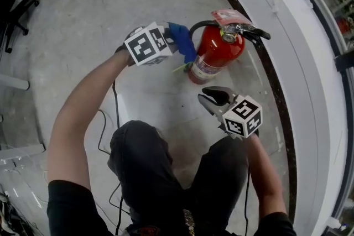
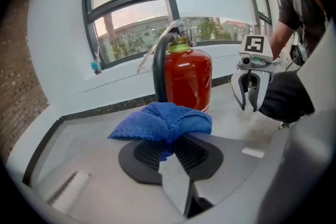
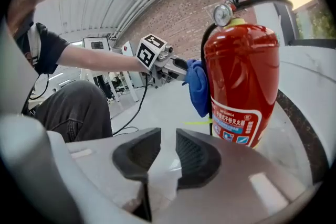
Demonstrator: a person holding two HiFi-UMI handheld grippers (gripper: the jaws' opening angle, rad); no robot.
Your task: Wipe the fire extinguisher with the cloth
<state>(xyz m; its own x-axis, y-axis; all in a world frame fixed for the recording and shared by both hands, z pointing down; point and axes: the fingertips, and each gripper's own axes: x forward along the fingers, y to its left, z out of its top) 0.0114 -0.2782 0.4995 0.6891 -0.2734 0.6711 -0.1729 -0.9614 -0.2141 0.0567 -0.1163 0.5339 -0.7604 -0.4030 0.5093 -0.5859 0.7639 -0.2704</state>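
A red fire extinguisher [image 1: 218,52] with a black hose and handle stands on the grey floor by the wall. My left gripper [image 1: 172,41] is shut on a bunched blue cloth [image 1: 181,40], which touches the extinguisher's left side high up. In the left gripper view the cloth [image 2: 163,120] bulges out of the jaws [image 2: 169,144] right in front of the red cylinder [image 2: 188,78]. My right gripper [image 1: 210,95] hovers in front of the extinguisher's base, open and empty. The right gripper view shows its own pads [image 3: 168,149] apart, the extinguisher [image 3: 241,76] close on the right and the cloth [image 3: 198,86] against it.
A white wall ledge [image 1: 310,36] with a dark floor strip [image 1: 274,91] runs along the right. A black cable [image 1: 113,119] trails on the floor by the person's knees [image 1: 144,157]. Windows [image 2: 131,13] rise behind the extinguisher. A chair [image 1: 14,8] stands at the far left.
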